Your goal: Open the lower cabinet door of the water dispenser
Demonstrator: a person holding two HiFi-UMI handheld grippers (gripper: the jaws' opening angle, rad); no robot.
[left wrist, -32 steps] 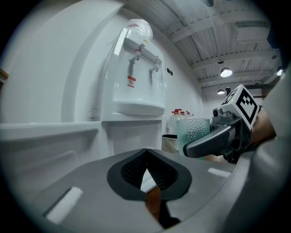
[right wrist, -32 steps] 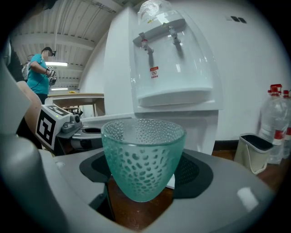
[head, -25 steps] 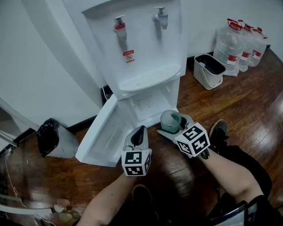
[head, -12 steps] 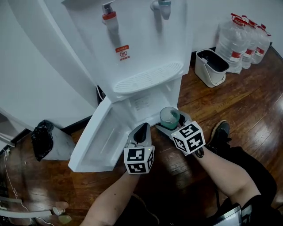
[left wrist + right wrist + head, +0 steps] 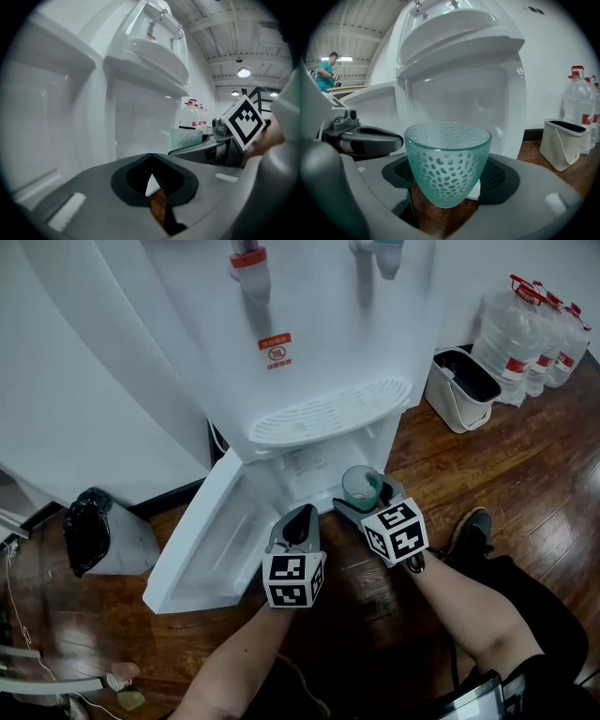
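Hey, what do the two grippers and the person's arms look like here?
Both the left gripper and the right gripper have smooth grey shells with black textured pads inside the jaws. Each carries a white cube printed with black square markers. The forearms are bare, with no sleeves or gloves showing.

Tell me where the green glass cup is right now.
Head view, right of centre: the cup is held in the jaws of the right gripper, just in front of the open lower cabinet of the water dispenser, right of the left gripper.
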